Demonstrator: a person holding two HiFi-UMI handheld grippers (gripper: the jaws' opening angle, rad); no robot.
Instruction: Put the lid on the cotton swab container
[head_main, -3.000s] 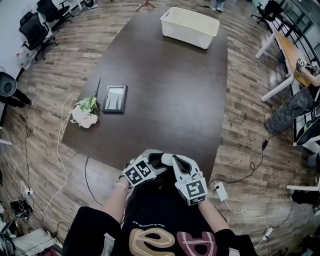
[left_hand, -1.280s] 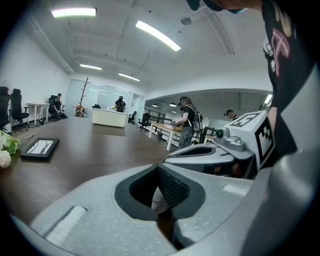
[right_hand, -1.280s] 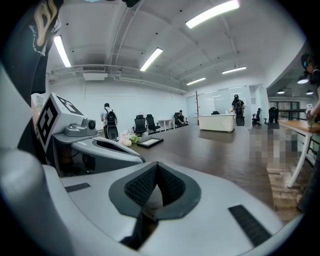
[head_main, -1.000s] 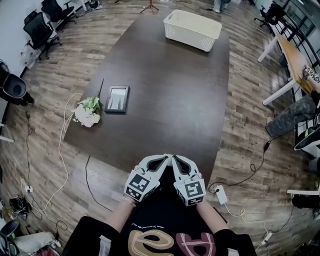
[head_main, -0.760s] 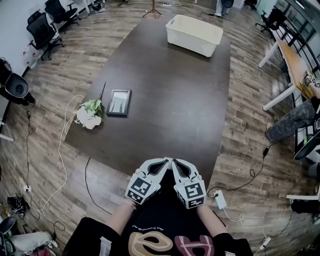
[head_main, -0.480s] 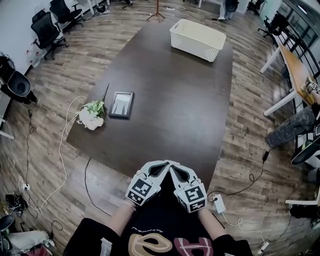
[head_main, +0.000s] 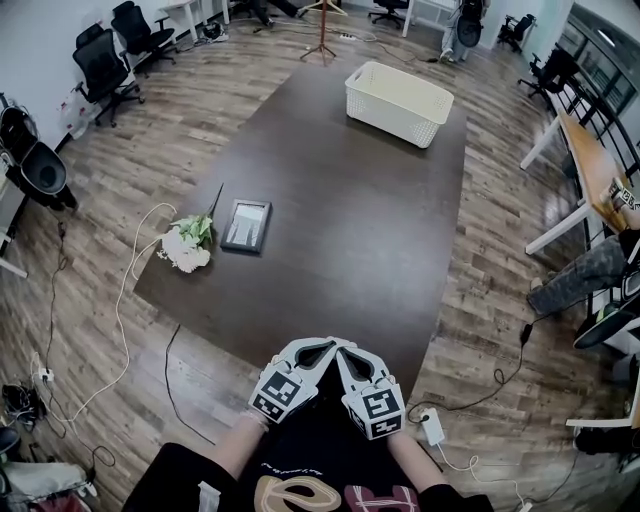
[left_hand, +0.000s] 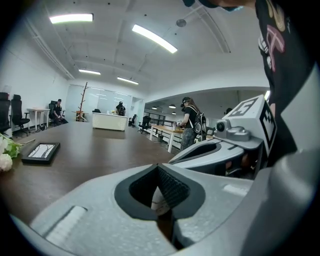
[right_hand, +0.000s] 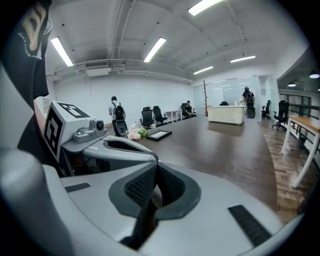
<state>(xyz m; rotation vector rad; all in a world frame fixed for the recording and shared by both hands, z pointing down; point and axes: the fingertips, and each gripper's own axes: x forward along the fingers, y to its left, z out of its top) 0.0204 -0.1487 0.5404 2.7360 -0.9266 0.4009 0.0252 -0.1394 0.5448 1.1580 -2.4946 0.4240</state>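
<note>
- The left gripper (head_main: 322, 346) is at the lower centre of the head view, over the near edge of the dark counter (head_main: 360, 210). Its own view shows the jaws pressed together with nothing pinched.
- The right gripper (head_main: 346, 350) is just beside it, and the tips of the two almost meet. Its jaws are also pressed together and hold nothing.
- A white basket (head_main: 392, 112) stands at the counter's far end, in the upper centre of the frame.
- A picture frame (head_main: 246, 225) lies flat near the counter's left edge. A bunch of white flowers (head_main: 187, 247) lies just beside it, at the edge.
- The cotton swab container and its lid: I cannot make out either in any view, and the basket's inside is too small to read.
- Office chairs (head_main: 110, 55) stand on the wood floor at the upper left.
</note>
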